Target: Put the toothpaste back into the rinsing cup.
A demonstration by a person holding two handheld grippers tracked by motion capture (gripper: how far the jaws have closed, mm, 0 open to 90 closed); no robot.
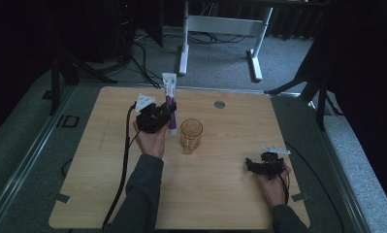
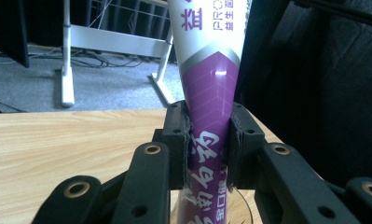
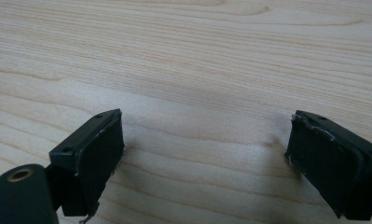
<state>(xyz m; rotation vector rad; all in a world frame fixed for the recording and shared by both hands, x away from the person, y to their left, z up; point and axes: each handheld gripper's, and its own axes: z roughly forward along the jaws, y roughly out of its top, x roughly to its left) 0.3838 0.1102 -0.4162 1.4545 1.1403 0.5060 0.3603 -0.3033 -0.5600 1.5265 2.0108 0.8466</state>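
Observation:
A purple and white toothpaste tube [image 1: 169, 99] stands upright, cap end down, with my left gripper [image 1: 168, 112] shut on its purple lower part. In the left gripper view the tube [image 2: 210, 79] is pinched between the two black pads [image 2: 179, 140], and a glass rim shows just below it. An amber glass cup [image 1: 191, 135] stands on the wooden table [image 1: 108, 194] just right of the tube. My right gripper [image 1: 250, 165] rests low over the table at the right front. Its jaws stand wide apart in the right gripper view [image 3: 204, 154], with bare wood between them.
A round grey grommet [image 1: 219, 104] sits in the table's far side. Black cables trail from both grippers toward the front edge. A white desk frame [image 1: 220, 29] stands on the carpet beyond the table. Dark curtains hang at both sides.

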